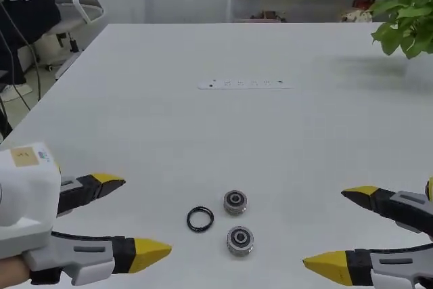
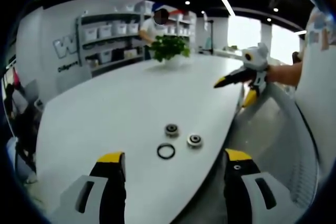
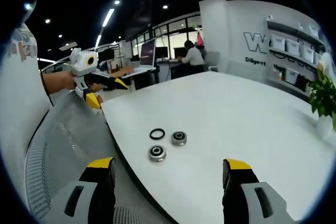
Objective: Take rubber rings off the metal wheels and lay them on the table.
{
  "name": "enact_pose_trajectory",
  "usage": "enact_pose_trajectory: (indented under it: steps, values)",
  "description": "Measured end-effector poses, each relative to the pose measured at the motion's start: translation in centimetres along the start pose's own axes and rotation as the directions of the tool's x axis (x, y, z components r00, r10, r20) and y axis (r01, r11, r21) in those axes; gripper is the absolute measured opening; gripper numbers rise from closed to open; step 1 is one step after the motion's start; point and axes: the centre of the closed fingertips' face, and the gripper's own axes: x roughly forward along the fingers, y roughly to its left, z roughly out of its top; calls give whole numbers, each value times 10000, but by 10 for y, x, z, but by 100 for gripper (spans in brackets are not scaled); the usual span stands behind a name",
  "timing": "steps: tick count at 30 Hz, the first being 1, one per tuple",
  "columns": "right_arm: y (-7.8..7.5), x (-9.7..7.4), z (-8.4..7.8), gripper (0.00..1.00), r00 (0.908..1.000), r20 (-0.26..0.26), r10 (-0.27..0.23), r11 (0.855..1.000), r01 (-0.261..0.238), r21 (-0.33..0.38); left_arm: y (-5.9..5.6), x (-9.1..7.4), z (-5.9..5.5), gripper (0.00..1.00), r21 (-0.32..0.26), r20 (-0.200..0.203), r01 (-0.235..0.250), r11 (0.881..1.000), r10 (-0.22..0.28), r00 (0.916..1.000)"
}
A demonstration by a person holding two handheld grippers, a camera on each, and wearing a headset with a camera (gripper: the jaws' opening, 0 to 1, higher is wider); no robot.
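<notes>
A thin black ring [image 1: 200, 219] lies flat on the pale grey surface [image 1: 223, 133] near its front edge, a plain closed loop of matte rubber with bare surface showing through its middle. Just right of it stand two small round wheels, apart from it and from each other: the far wheel [image 1: 235, 202] and the near wheel [image 1: 240, 240], both lying on their flat faces, each a silvery metal disc with a dark centre around a small hub. Whether either wheel still carries a ring on its rim is too small to tell. The left claw [image 1: 135, 218] hovers left of the group, released, its two black jaws with smooth yellow pointed tips spread wide with nothing between them. The right claw [image 1: 340, 228] hovers to the right, likewise released and empty. Farther back a flat white socket strip [image 1: 245, 84] sits flush in the surface, and a leafy green plant [image 1: 406, 18] stands at the far right.
</notes>
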Motion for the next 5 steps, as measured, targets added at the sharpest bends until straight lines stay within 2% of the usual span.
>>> enact_pose_trajectory:
  steps: [5]
  values:
    - [0, 1, 0, 84, 10000, -27, 15, 10000, -15, -19, 0, 0, -1, 77, -20, -19, -3, 10000, 3, 10000]
